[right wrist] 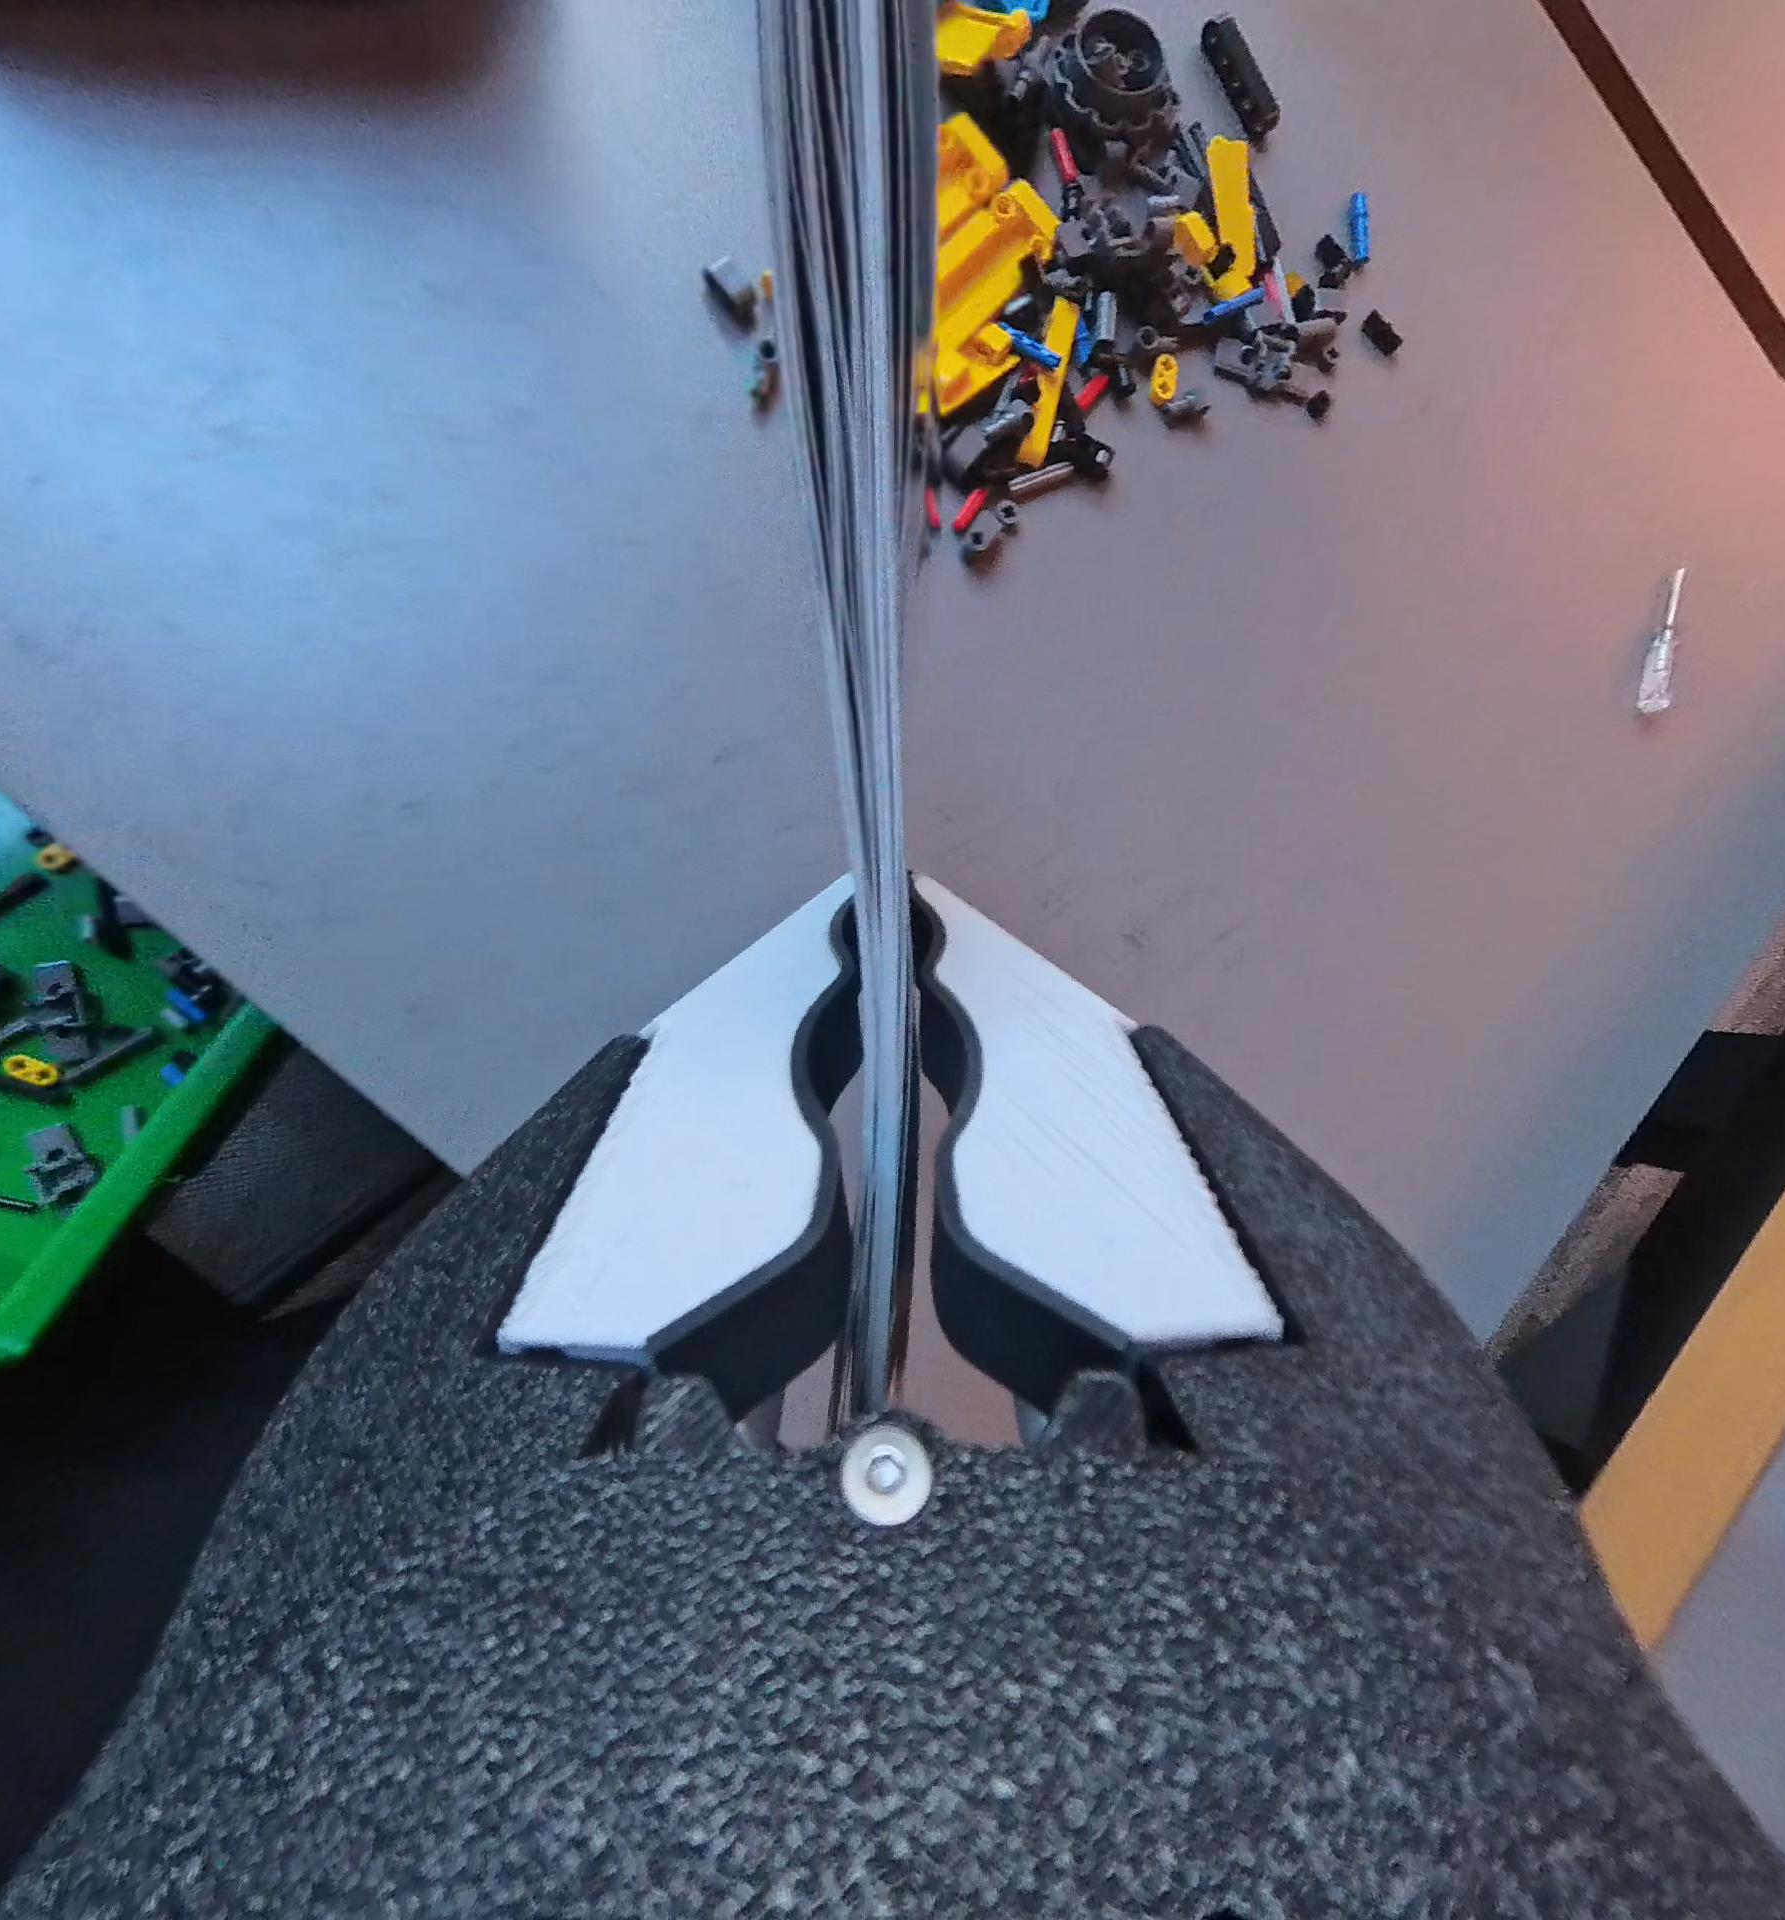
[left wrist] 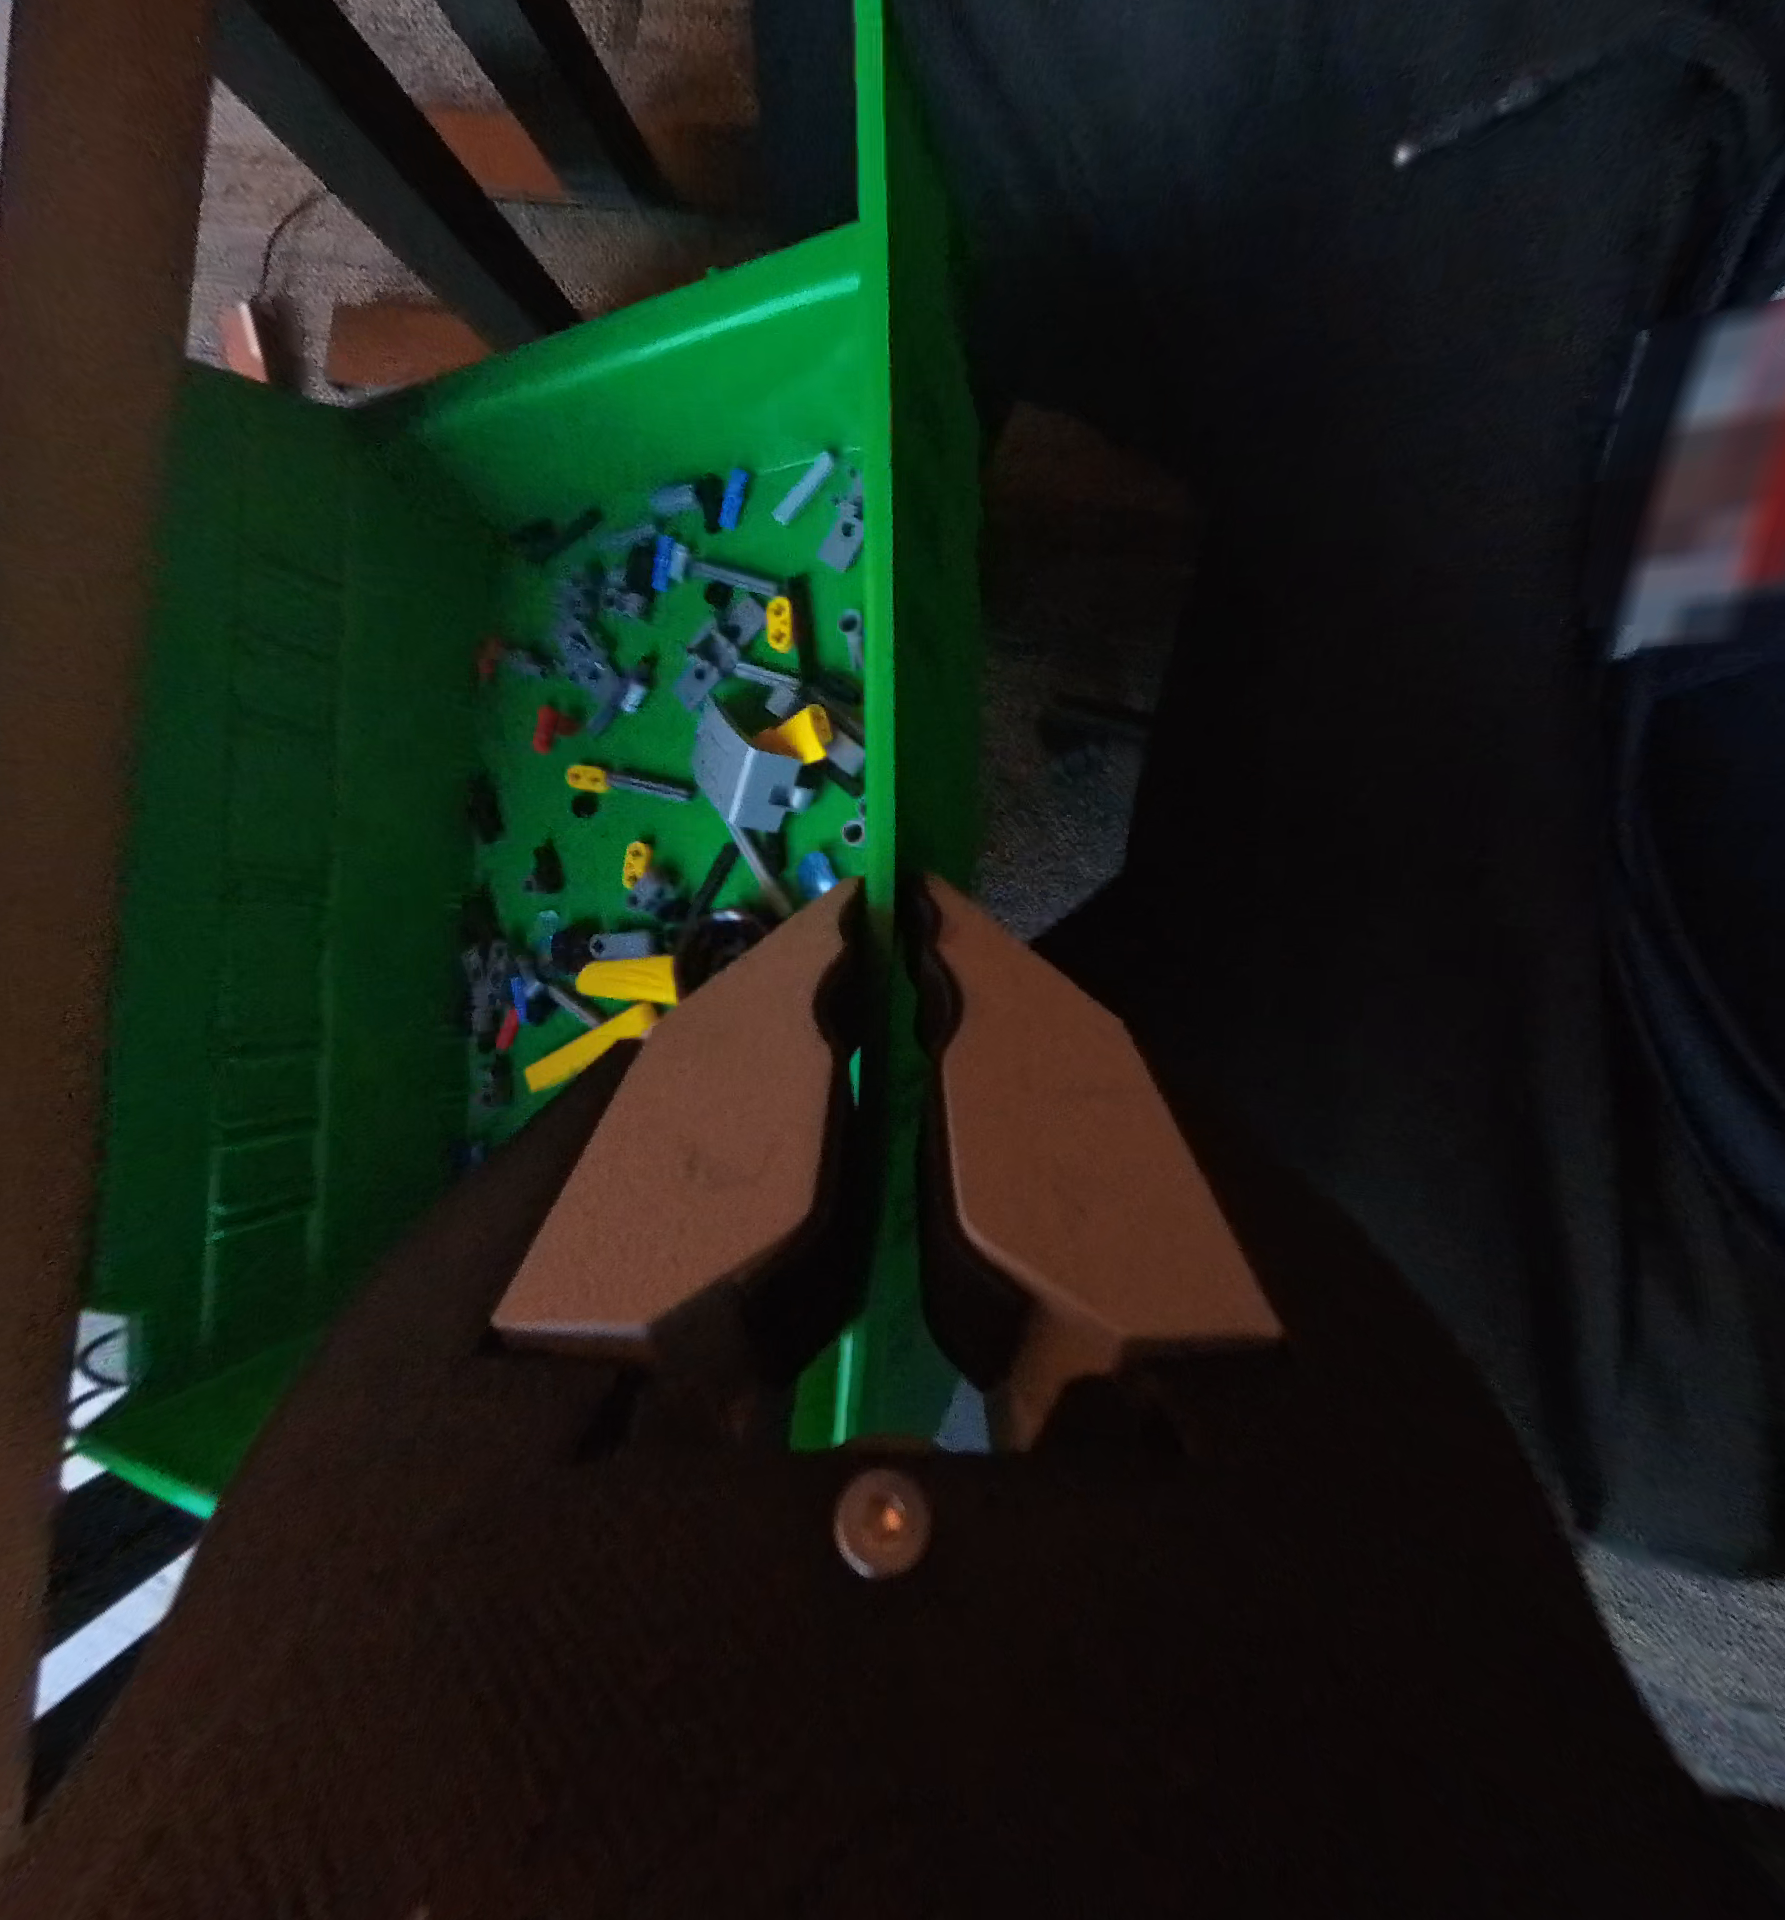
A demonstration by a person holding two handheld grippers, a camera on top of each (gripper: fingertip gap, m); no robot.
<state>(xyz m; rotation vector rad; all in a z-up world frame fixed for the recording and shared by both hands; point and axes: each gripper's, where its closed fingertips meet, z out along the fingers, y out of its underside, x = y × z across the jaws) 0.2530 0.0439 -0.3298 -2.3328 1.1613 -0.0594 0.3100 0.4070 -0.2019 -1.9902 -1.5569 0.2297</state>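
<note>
Two grippers, each clamped on a thin upright edge.

Left gripper (left wrist: pixel 886 894): fingers pressed together on the side wall of a green bin (left wrist: pixel 659 343). The wall's long axis runs straight away from the camera, up the left wrist view. The bin sits beside a brown table edge (left wrist: pixel 67 727), above carpet. Loose building-toy parts (left wrist: pixel 680 727) in grey, black, yellow, blue and red lie on the bin floor, left of the gripped wall.
Right gripper (right wrist: pixel 883 894): fingers closed on a shiny metal strip (right wrist: pixel 857 416), seen edge-on, long axis pointing directly forward. It hangs over a pale tabletop (right wrist: pixel 348 468). The bin shows at lower left; a pile of toy parts (right wrist: pixel 1127 260) lies right of the strip; a small clear piece (right wrist: pixel 1662 649) lies well apart, far right.
</note>
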